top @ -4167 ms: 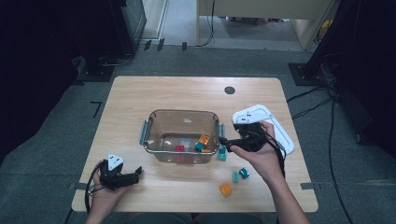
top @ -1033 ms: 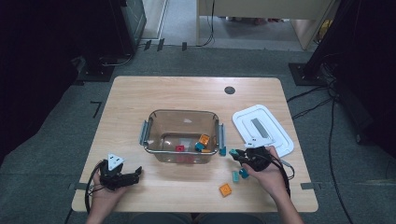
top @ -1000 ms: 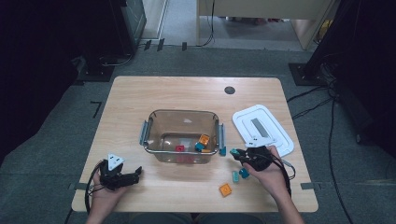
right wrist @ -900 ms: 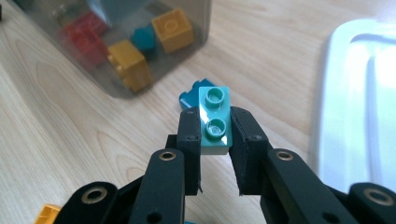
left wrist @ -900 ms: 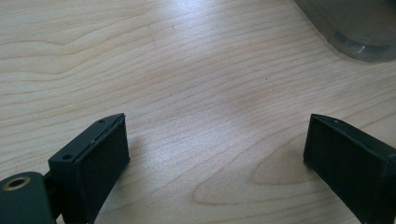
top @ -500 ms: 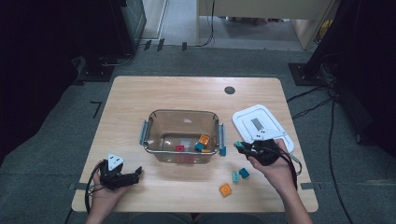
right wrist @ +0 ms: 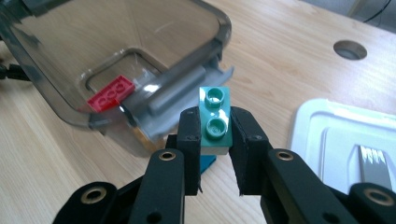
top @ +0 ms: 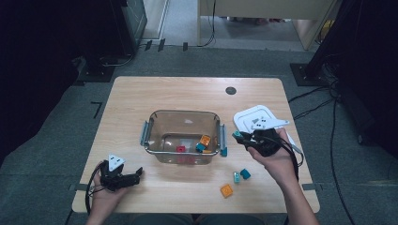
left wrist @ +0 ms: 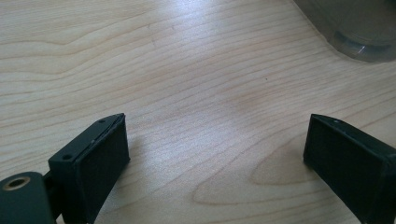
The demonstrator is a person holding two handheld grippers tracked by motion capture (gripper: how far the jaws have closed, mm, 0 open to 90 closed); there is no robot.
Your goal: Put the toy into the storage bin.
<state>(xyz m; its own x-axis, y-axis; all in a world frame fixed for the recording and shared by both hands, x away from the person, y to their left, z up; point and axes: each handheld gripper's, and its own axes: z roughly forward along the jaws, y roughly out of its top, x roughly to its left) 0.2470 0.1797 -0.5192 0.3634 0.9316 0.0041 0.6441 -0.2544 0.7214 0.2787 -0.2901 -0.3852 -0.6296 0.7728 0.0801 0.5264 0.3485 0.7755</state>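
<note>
**Teal brick pinched beside the container**

The left gripper (top: pixel 137 173) rests near the table's (top: pixel 187 93) front left corner, its jaws spread wide over bare wood. Right of it stands the clear container (top: pixel 182 137), with a red brick (right wrist: pixel 112 92) inside. Just off the container's right end, the right gripper (top: pixel 238 136) pinches a teal brick (right wrist: pixel 215 119) between its jaws, studs facing the camera, held above the tabletop. The white lid (top: pixel 253 117) lies further right.

Teal two-stud brick (right wrist: pixel 215 120) held studs-up beside the clear container (right wrist: pixel 140 60).
</note>
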